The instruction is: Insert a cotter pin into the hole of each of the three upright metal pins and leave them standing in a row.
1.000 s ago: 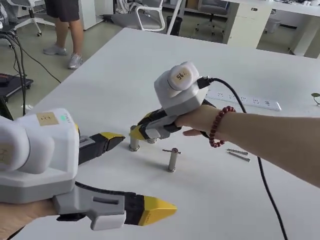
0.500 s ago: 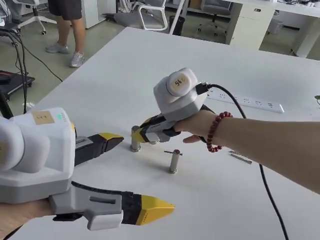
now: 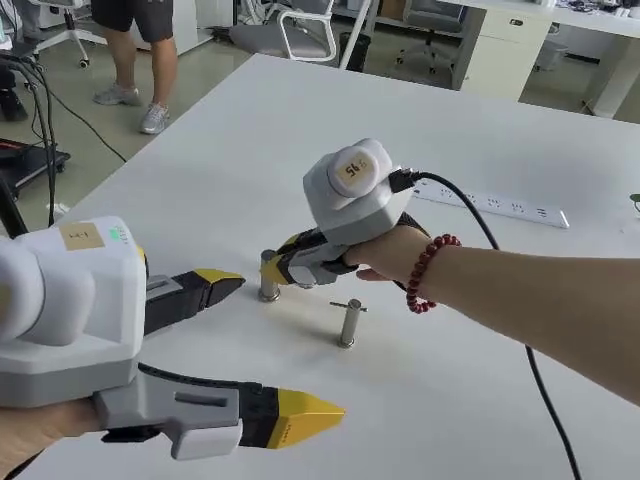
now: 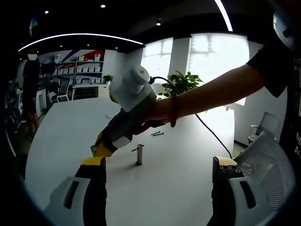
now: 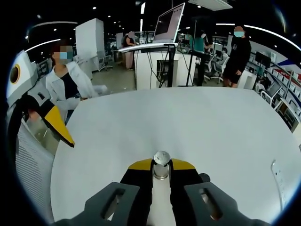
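An upright metal pin (image 3: 268, 277) stands on the white table (image 3: 300, 140), and my right gripper (image 3: 276, 268) is at it from the right. The right gripper view has this pin's round top (image 5: 161, 158) between the yellow jaw tips, with my right gripper (image 5: 161, 165) shut on the pin. A second upright pin (image 3: 347, 323) to the right carries a cotter pin through its top; the left gripper view has it too (image 4: 139, 154). My left gripper (image 3: 280, 346) hovers near the front left, open and holding nothing. Two loose cotter pins (image 4: 157, 133) lie beyond.
A white power strip (image 3: 490, 203) lies at the back right, and the right gripper's black cable (image 3: 520, 320) trails across the table. A person (image 3: 140, 50) stands on the floor past the far left edge, near an office chair (image 3: 300, 30).
The head camera has shifted a little. My right gripper stays at the left pin; the left gripper stays open in place.
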The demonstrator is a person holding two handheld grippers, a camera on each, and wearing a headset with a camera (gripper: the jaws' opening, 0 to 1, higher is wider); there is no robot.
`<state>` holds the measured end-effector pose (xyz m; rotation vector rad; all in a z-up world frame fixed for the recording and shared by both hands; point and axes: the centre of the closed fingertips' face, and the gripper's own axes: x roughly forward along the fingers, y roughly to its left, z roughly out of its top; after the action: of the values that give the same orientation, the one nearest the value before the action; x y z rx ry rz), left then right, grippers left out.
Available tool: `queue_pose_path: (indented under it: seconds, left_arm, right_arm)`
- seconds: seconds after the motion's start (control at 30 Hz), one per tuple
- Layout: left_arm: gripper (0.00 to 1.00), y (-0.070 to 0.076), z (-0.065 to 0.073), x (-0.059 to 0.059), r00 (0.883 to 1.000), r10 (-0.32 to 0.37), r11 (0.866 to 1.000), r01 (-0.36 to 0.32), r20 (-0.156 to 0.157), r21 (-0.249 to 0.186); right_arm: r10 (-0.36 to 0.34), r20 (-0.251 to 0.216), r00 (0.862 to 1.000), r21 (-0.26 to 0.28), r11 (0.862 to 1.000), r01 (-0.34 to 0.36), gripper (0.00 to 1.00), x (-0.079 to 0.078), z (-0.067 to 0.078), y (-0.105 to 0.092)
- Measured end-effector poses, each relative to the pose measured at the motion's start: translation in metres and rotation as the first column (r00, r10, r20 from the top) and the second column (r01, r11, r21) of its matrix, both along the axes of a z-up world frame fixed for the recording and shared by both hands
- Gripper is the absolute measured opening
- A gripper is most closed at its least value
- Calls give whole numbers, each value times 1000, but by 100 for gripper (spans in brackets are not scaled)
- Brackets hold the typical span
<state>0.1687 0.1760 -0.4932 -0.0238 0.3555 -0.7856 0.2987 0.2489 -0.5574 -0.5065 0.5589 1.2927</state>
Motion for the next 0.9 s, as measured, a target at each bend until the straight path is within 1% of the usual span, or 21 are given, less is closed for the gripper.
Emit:
queue_pose_path:
  seconds: [0.03,0.1,0.17,0.27,0.4,0.43,0.53,0.6,0.67,0.9]
  left_arm:
    - [94,0,0,0,1000,0,1000,0,0,0]
    - [94,-1,0,0,1000,0,1000,0,1,0]
    - [94,-1,1,0,1000,1,1000,-1,4,0]
    - [94,-2,3,0,1000,4,1000,-4,10,-1]
    - [93,-3,7,0,1000,9,1000,-9,23,4]
    - [93,-4,8,0,1000,10,1000,-10,25,4]
    - [94,-4,10,0,999,22,1000,-22,34,10]
    - [94,-4,11,-1,999,21,1000,-21,36,9]
    - [94,-4,13,-1,999,24,1000,-24,40,8]
    - [93,-6,14,-3,999,17,1000,-18,40,14]
  right_arm:
    - [-3,-3,1000,10,1000,3,7,0,3,1]
    - [3,-3,1000,2,1000,-3,7,-4,9,2]
    - [13,13,1000,2,1000,-13,7,-9,16,3]
    - [20,8,1000,2,1000,-20,8,-12,17,6]
    - [37,4,999,-3,999,-37,8,-28,23,1]
    - [39,-2,999,-1,999,-39,8,-34,25,-2]
    - [34,-23,999,5,999,-34,8,-44,29,-8]
    - [40,-20,999,0,999,-40,8,-49,30,-13]
    - [40,-23,999,-7,999,-41,8,-50,29,-17]
    - [29,-19,999,-20,999,-30,8,-61,36,-43]
